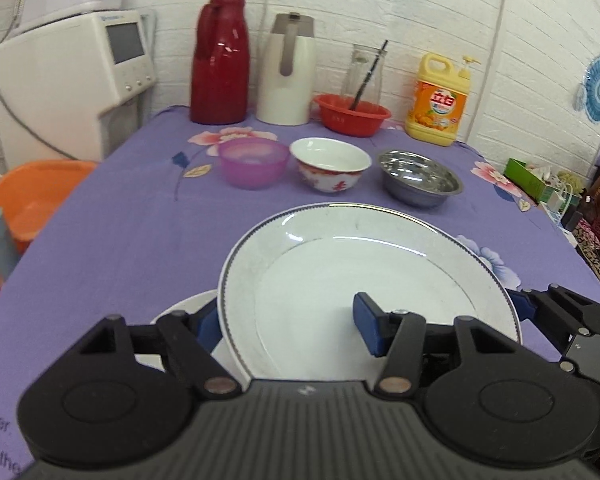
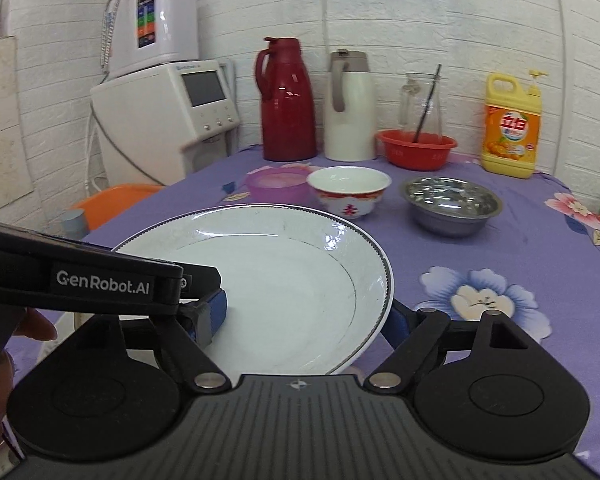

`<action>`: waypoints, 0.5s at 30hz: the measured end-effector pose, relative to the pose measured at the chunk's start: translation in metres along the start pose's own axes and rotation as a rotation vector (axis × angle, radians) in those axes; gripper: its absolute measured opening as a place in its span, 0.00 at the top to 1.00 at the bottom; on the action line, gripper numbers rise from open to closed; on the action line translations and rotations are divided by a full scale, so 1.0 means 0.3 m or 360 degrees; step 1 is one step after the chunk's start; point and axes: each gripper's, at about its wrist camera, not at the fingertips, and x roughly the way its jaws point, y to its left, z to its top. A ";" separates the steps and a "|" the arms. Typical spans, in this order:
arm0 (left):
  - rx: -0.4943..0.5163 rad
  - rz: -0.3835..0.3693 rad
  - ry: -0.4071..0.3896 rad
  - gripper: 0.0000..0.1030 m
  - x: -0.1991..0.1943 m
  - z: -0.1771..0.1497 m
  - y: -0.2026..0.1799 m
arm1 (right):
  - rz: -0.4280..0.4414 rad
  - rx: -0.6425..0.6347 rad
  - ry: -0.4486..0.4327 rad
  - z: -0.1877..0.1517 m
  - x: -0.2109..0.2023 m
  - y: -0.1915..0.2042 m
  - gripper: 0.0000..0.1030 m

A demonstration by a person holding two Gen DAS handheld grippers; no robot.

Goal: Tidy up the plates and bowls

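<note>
A large white plate (image 1: 364,272) with a dark rim is held above the purple flowered tablecloth, over a smaller white plate (image 1: 188,308). My left gripper (image 1: 288,328) has one blue pad under the plate's left rim and one on its inside. My right gripper (image 2: 304,320) holds the same plate (image 2: 284,280), one pad inside, one under the right rim. Behind stand a purple bowl (image 1: 254,162), a white bowl with red pattern (image 1: 330,164) and a steel bowl (image 1: 420,178).
At the back stand a red thermos (image 1: 220,60), a white jug (image 1: 286,70), a red basin (image 1: 352,114) with a glass carafe, and a yellow detergent bottle (image 1: 438,100). A white appliance (image 1: 68,80) and an orange tub (image 1: 32,196) are left of the table. Clutter lies right.
</note>
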 end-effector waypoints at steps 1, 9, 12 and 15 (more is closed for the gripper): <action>-0.0010 0.0027 -0.0004 0.47 -0.016 -0.015 0.019 | 0.0036 -0.0011 0.0009 -0.006 0.003 0.027 0.00; -0.0124 0.0118 0.0037 0.46 -0.065 -0.123 0.158 | 0.0166 -0.0102 0.0098 -0.061 0.026 0.165 0.00; -0.0156 0.0073 0.0044 0.46 -0.051 -0.136 0.174 | 0.0124 -0.0168 0.0085 -0.070 0.026 0.188 0.00; -0.0155 0.0039 0.0054 0.43 -0.039 -0.147 0.173 | 0.0090 -0.0202 0.0098 -0.073 0.034 0.192 0.00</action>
